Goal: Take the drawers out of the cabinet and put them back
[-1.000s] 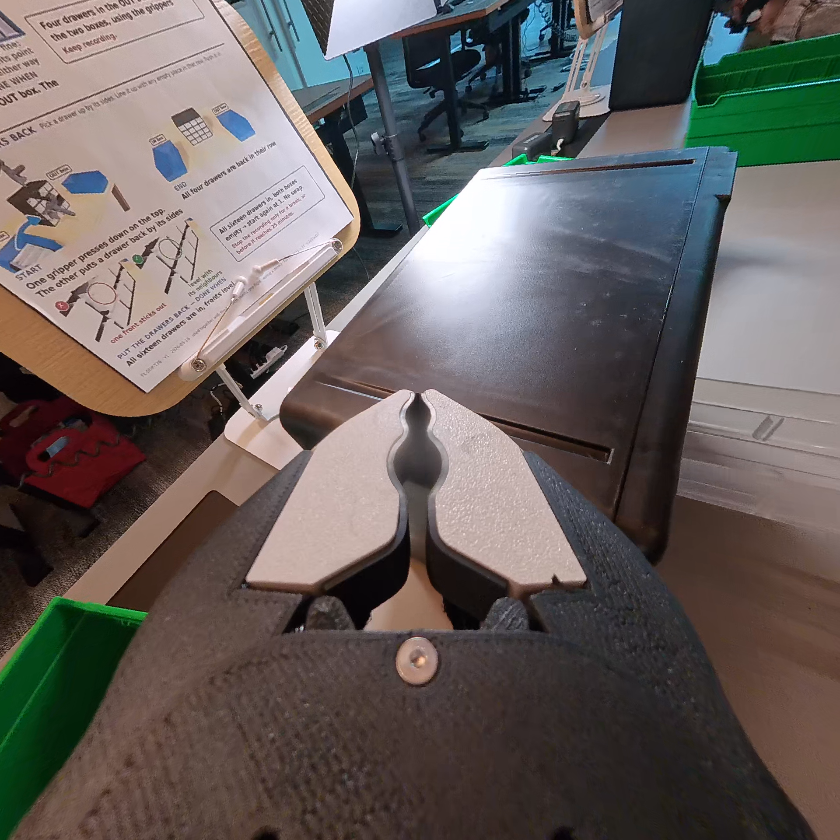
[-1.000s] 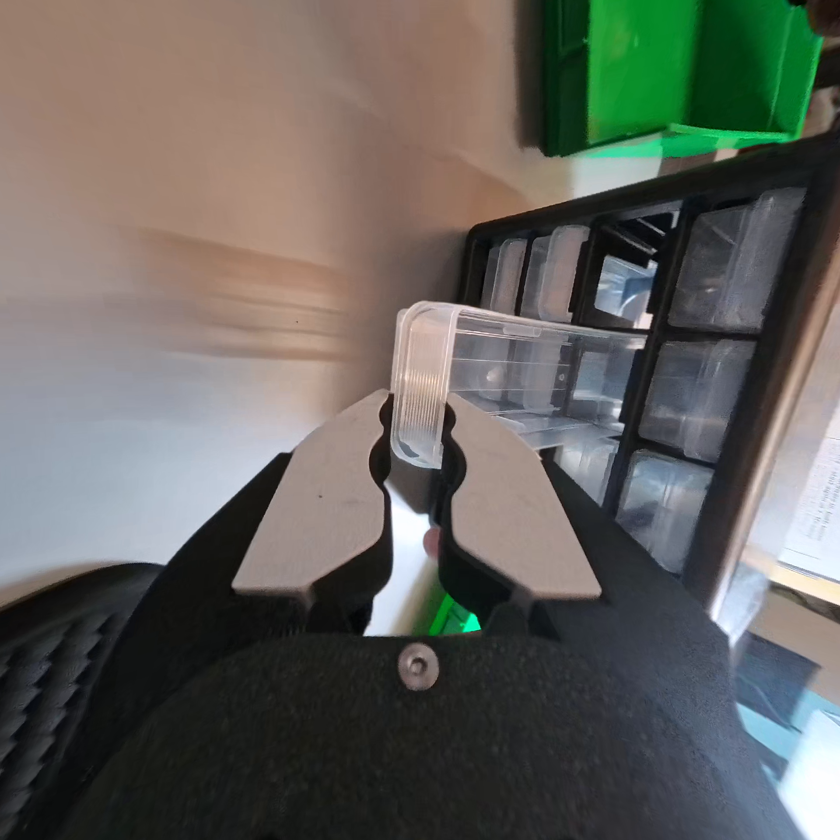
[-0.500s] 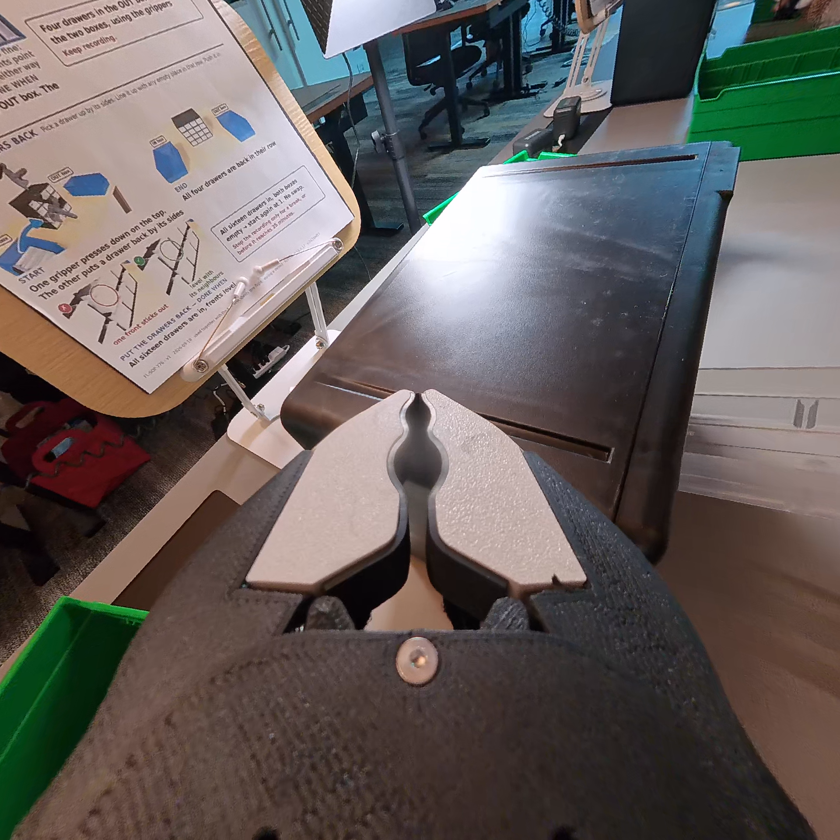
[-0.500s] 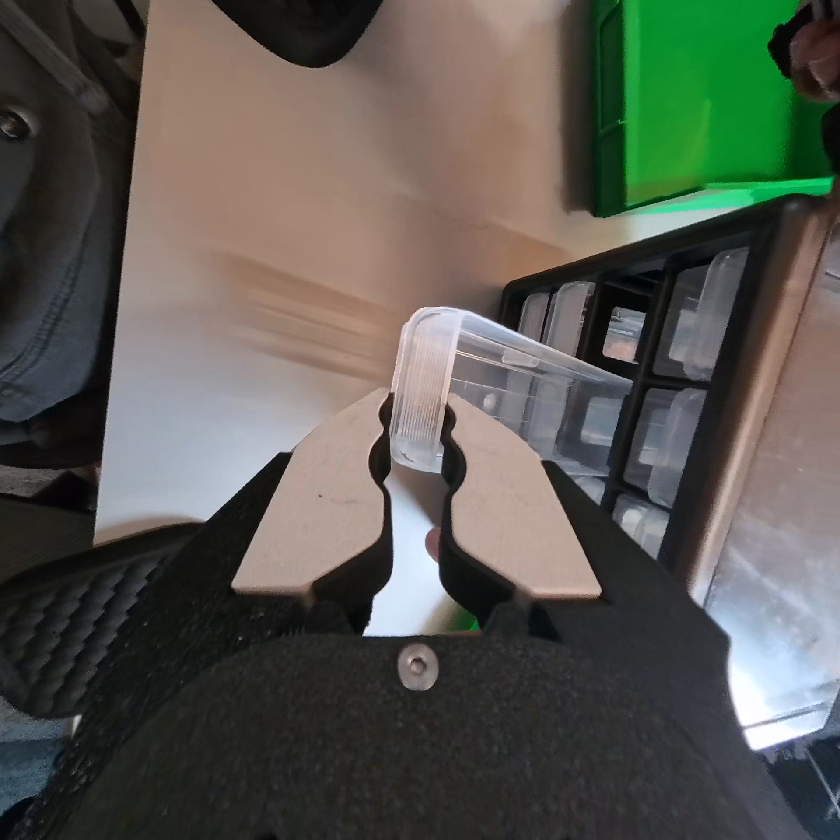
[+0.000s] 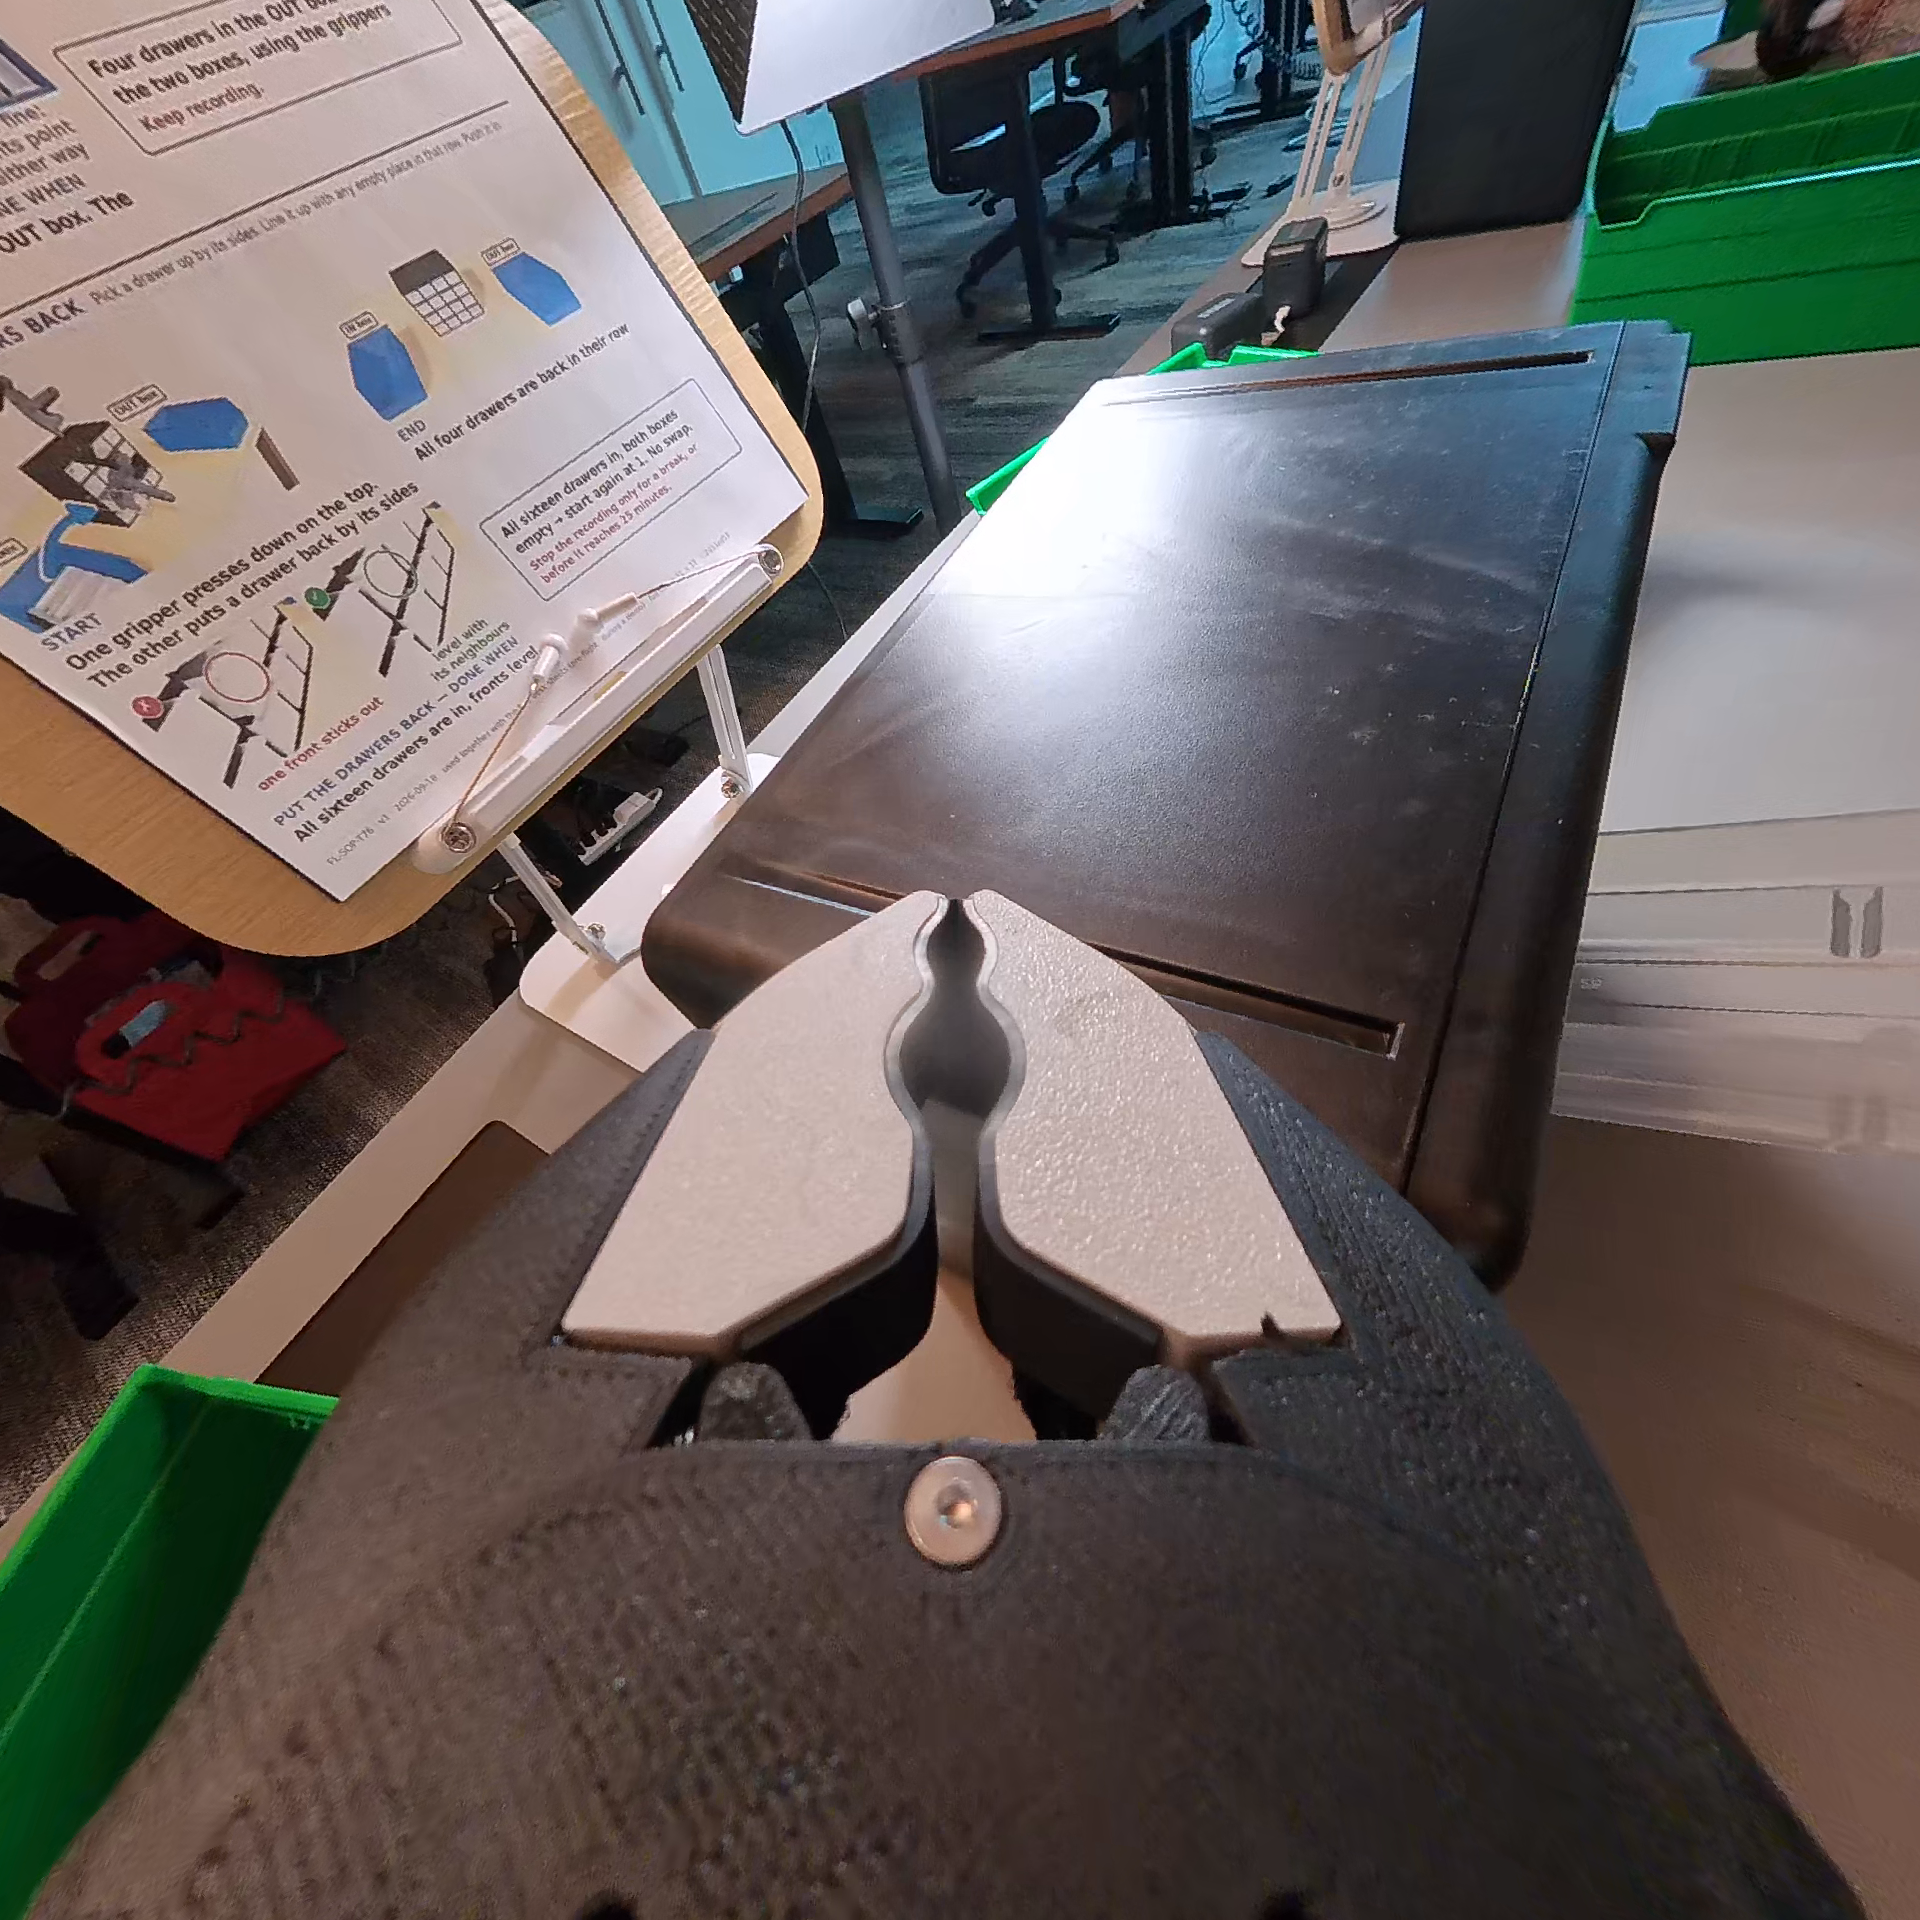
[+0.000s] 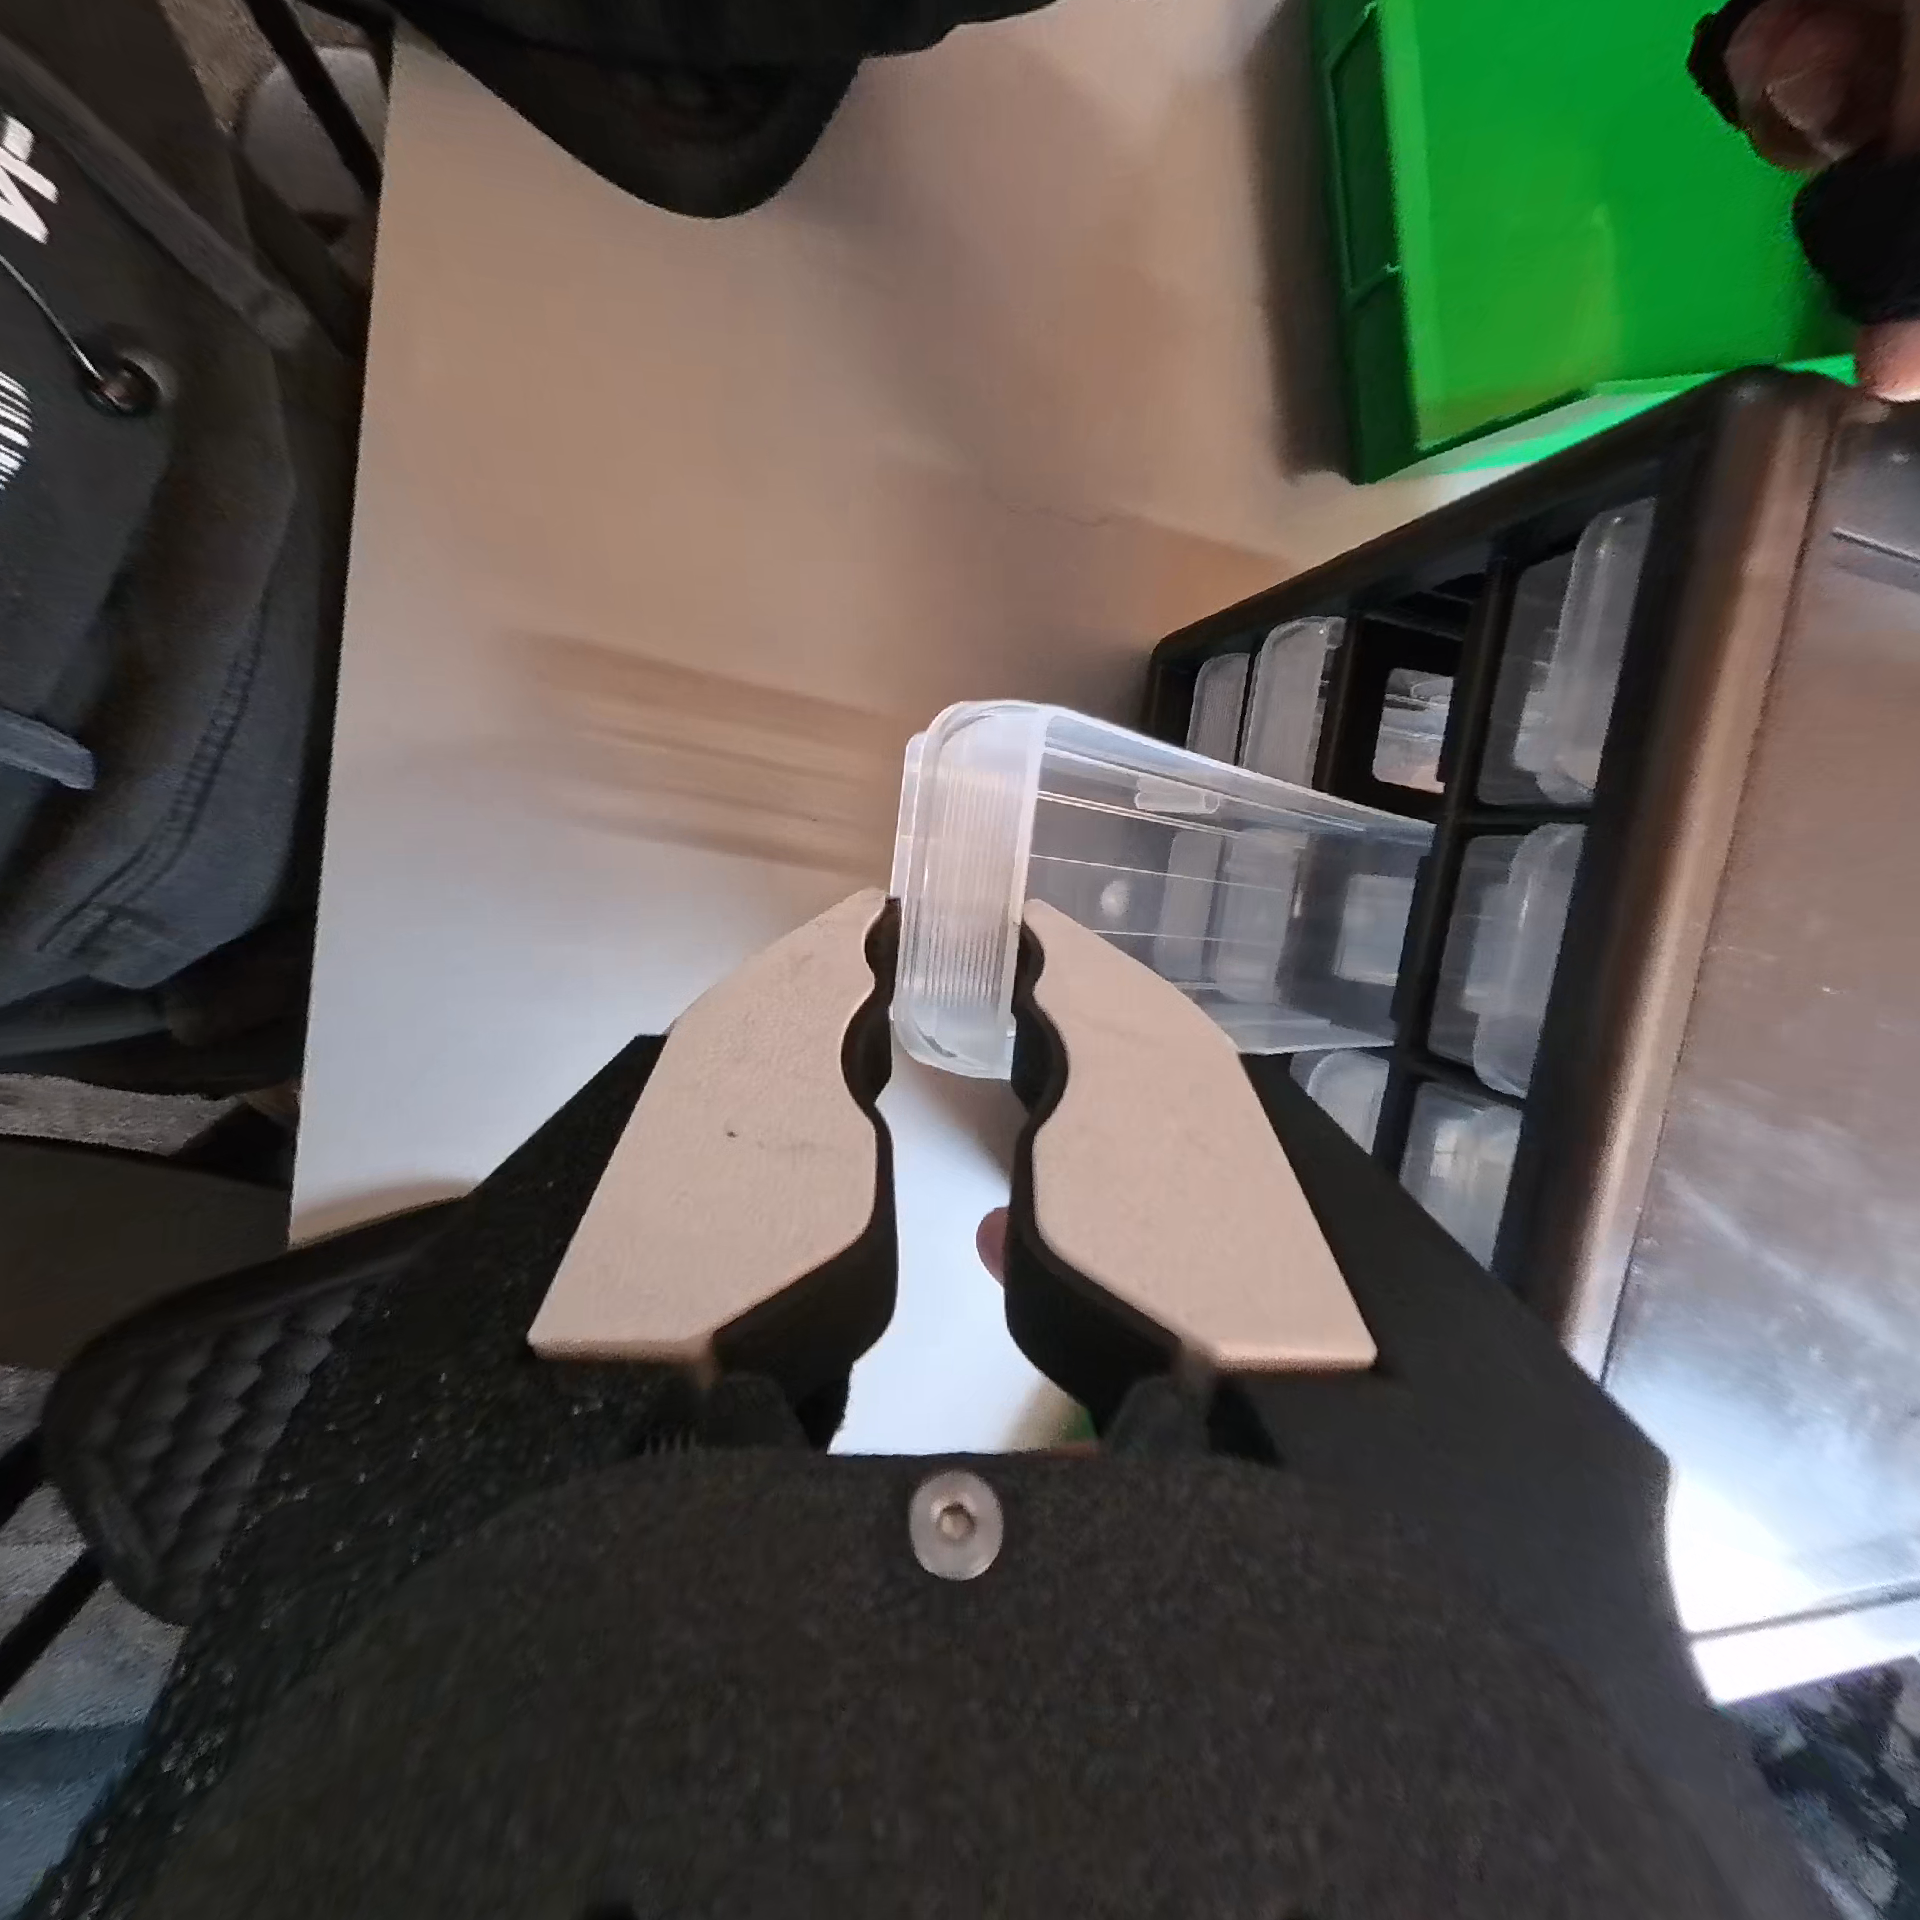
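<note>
Right wrist view: right tongs (image 6: 956,940) clench drawer (image 6: 1122,894) front, long axis running far-right toward cabinet (image 6: 1704,935); left tongs (image 5: 951,914) clenched empty atop it.

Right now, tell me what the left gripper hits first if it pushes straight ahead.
Probably nothing new: the shut left gripper already sits at the black cabinet top's near edge and would likely slide along it; whether it touches is unclear.
</note>
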A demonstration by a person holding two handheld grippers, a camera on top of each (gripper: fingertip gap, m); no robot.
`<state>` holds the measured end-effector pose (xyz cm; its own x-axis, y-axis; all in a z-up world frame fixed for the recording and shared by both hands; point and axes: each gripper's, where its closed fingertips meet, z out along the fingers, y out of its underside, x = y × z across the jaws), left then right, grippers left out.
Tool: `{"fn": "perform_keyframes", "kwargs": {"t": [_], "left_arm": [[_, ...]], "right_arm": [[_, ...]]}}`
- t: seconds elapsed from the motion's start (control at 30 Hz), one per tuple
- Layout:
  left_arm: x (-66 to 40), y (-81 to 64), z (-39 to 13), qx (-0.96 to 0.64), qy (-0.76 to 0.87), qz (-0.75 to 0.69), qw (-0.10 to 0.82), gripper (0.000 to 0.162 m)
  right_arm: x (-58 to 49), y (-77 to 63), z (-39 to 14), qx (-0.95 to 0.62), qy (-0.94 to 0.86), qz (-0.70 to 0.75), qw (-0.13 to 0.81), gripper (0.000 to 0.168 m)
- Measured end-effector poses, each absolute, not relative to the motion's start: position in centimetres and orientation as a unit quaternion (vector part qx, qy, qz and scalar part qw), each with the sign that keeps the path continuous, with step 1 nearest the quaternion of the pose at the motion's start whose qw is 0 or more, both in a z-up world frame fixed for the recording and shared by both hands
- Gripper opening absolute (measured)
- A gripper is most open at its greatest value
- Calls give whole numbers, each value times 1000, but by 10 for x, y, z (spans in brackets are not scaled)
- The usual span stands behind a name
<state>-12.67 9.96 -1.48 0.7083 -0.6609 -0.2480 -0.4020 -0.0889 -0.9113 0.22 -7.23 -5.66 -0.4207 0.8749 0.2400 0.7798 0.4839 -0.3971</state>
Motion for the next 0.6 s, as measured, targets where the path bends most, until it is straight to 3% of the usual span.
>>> {"fn": "perform_keyframes", "kwargs": {"t": [0.03, 0.23, 0.6], "left_arm": [[-127, 100, -15, -729, 365, -114, 568, 0], [-127, 99, -15, -729, 365, -111, 568, 0], [-127, 99, -15, -729, 365, -110, 568, 0]], "right_arm": [[2, -74, -61, -491, -839, 104, 209, 18], [-5, -77, -97, -447, -859, 26, 248, 17], [-8, -34, -114, -438, -834, -31, 335, 17]]}}
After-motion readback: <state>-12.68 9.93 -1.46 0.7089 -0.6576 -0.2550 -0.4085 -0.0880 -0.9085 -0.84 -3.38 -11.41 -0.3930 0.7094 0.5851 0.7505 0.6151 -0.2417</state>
